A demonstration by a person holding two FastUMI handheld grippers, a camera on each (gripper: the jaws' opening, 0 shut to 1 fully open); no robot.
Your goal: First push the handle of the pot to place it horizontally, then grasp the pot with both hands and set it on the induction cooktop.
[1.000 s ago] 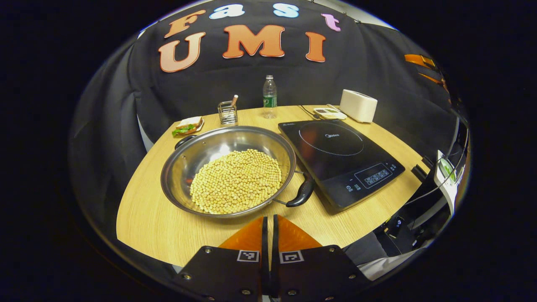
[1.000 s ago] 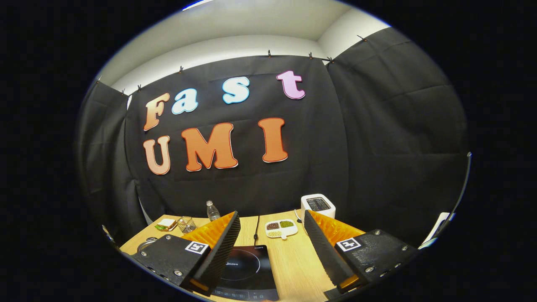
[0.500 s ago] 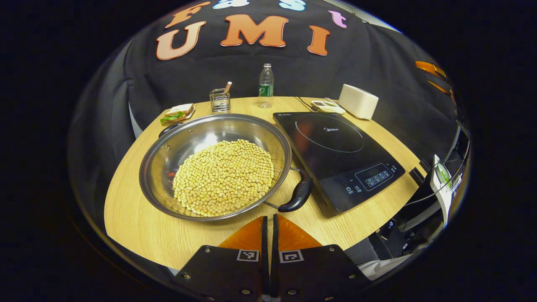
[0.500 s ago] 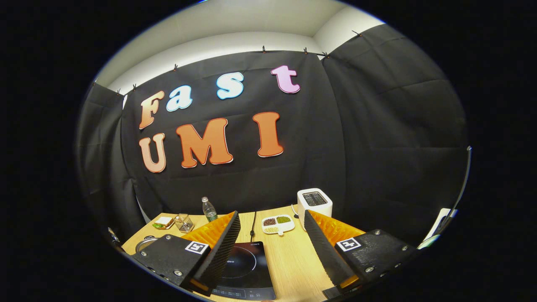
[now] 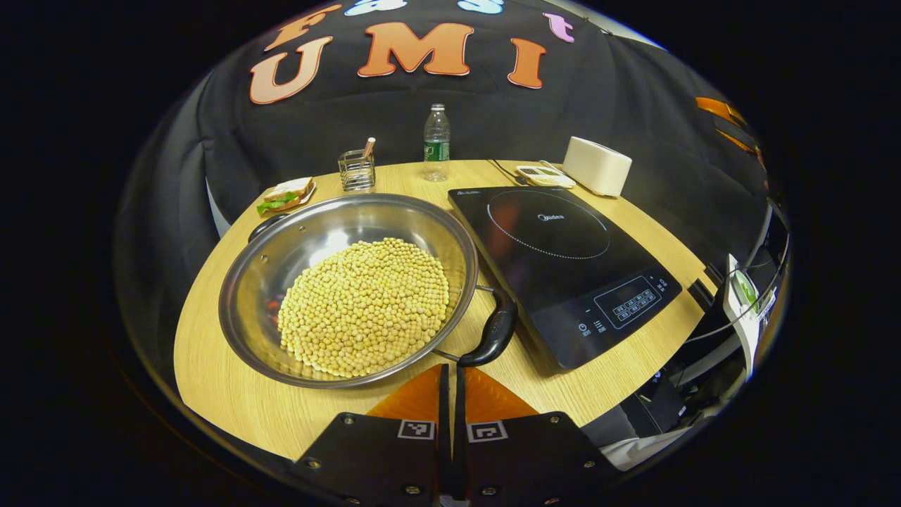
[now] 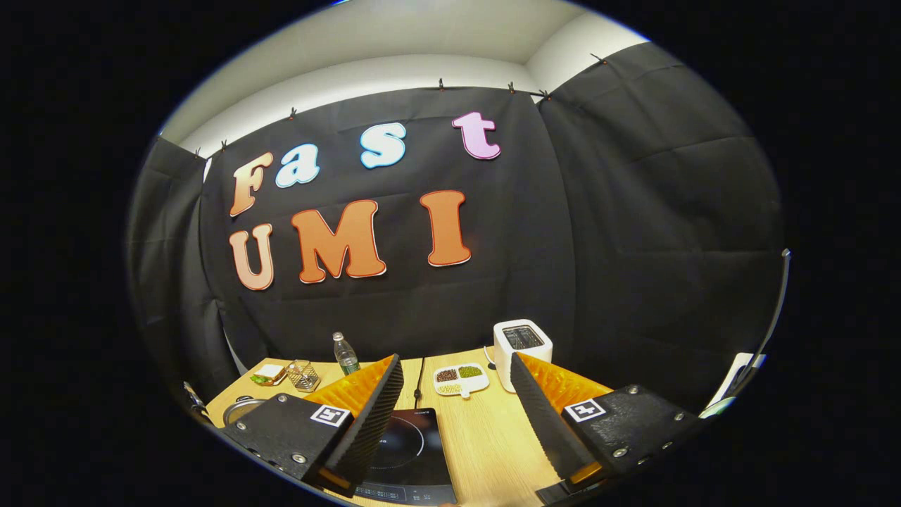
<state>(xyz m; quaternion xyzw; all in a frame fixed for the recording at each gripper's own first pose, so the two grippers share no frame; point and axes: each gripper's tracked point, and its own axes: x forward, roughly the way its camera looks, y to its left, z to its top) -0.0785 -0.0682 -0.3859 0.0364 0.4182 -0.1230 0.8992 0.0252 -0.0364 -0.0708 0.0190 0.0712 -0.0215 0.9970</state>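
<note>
A wide steel pot point(image 5: 317, 232) heaped with pale beans sits on the wooden table point(image 5: 232, 394), left of a black induction cooktop point(image 5: 563, 260). Its near black handle point(image 5: 496, 331) points toward the cooktop's front corner; the far handle point(image 5: 264, 224) is at the back left. My left gripper point(image 5: 450, 377) is shut with nothing in it, its tips just short of the near handle. In the right gripper view, my right gripper point(image 6: 456, 394) is open and held high over the cooktop point(image 6: 405, 451), with the pot's rim point(image 6: 239, 407) at the lower left.
Along the table's back edge stand a sandwich on a plate point(image 5: 285, 197), a wire holder point(image 5: 355, 171), a water bottle point(image 5: 436, 144), a divided dish of beans point(image 5: 543, 174) and a white toaster point(image 5: 597, 165). A cable point(image 5: 501, 169) runs behind the cooktop. Equipment hangs off the right edge point(image 5: 739, 296).
The left gripper has moved forward and right, so the pot's near handle now lies just ahead of its tips. The right gripper's view has shifted slightly right; it stays open.
</note>
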